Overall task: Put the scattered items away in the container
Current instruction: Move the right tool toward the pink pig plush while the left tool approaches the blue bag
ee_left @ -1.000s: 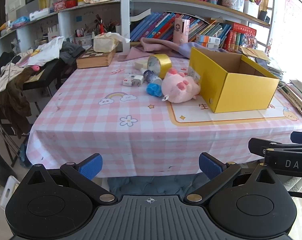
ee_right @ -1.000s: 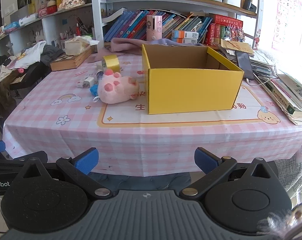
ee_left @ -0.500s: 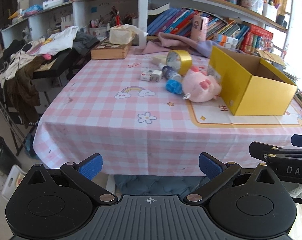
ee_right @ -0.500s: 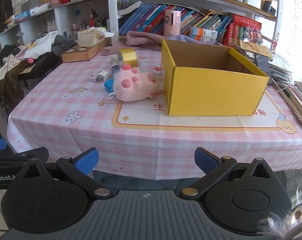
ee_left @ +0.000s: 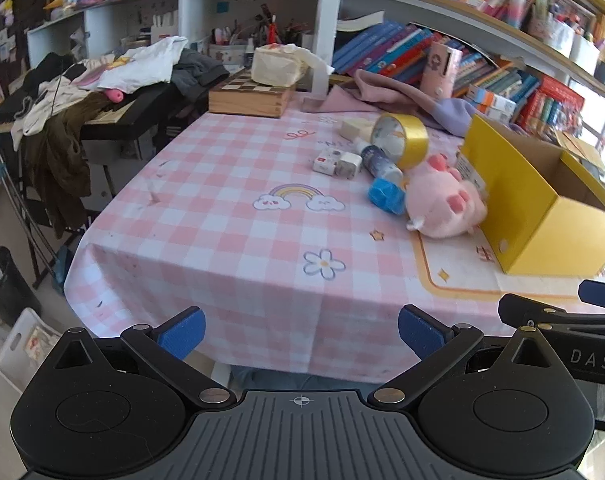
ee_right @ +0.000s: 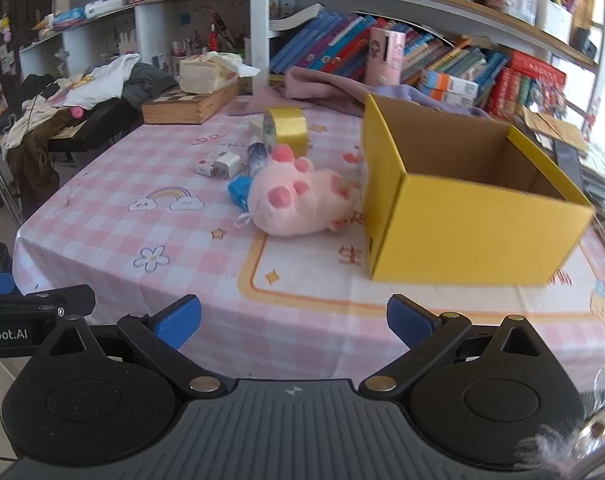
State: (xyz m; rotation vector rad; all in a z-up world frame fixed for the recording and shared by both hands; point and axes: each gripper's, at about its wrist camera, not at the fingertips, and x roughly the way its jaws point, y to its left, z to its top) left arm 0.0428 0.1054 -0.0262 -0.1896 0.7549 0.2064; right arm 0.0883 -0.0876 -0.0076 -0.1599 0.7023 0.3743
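An open yellow cardboard box [ee_right: 474,220] stands on the pink checked tablecloth [ee_right: 190,248]; it also shows in the left wrist view [ee_left: 542,200]. A pink plush pig [ee_right: 298,200] lies against its left side, also in the left wrist view [ee_left: 446,204]. Behind it lie a blue item [ee_left: 386,196], a tube [ee_left: 376,160], a gold tape roll [ee_left: 402,140], a white charger [ee_left: 348,164], a small white box [ee_left: 326,160] and an eraser-like block [ee_left: 354,128]. My left gripper [ee_left: 300,330] and right gripper [ee_right: 294,318] are open and empty at the table's near edge.
A wooden chess box [ee_left: 250,98] with a tissue pack stands at the back left. Purple cloth [ee_left: 414,96] and bookshelves line the back. A clothes-covered stand [ee_left: 82,96] is left of the table. Books are stacked at the right [ee_right: 598,176].
Both grippers have moved forward and closer to the table; the views swung to the left. The items and box have not moved. Both grippers stay open.
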